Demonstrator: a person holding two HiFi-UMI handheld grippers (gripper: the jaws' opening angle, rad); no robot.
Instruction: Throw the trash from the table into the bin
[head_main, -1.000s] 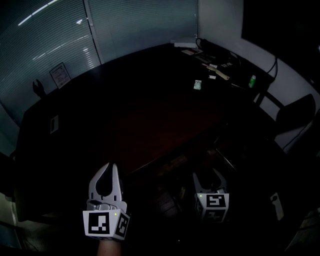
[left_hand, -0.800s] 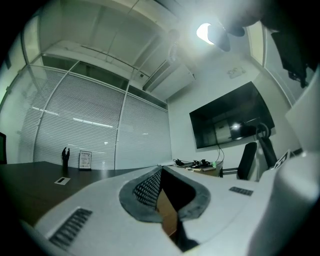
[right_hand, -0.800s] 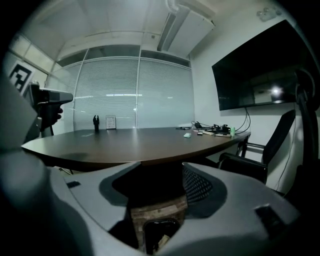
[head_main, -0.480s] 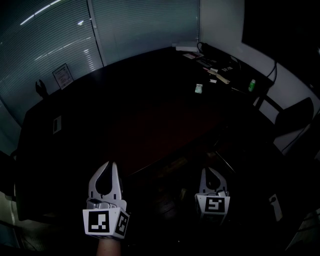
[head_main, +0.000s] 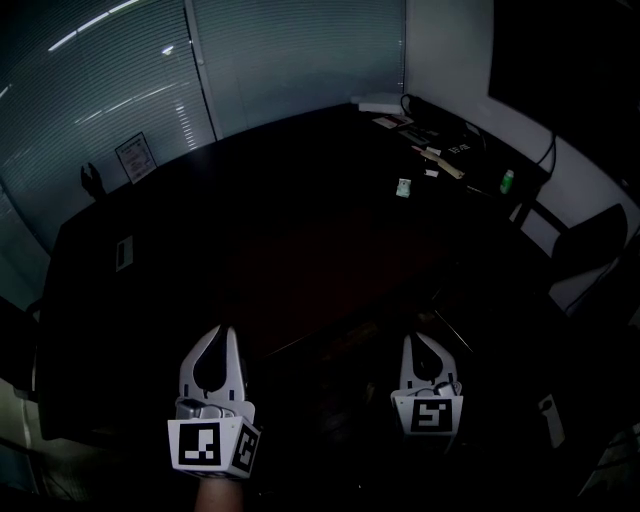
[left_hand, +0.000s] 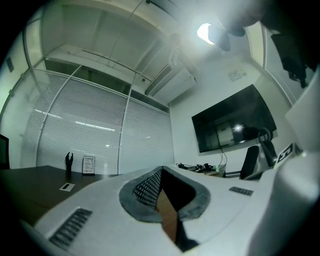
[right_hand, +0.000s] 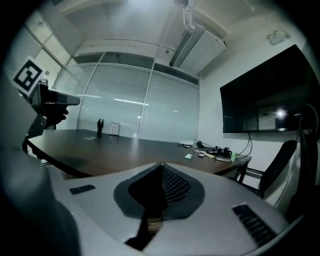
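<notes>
Near table (head_main: 300, 230) front edge, left hand-held gripper (head_main: 222, 332), right hand-held gripper (head_main: 418, 338), both closed w/ nothing held

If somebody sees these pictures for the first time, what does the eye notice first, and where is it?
First the two white tools low in the head view: the left tool and the right tool, both shut and empty. Behind them a large dark table fills the room, with a small pale packet and a clutter of cables near its far right end.
</notes>
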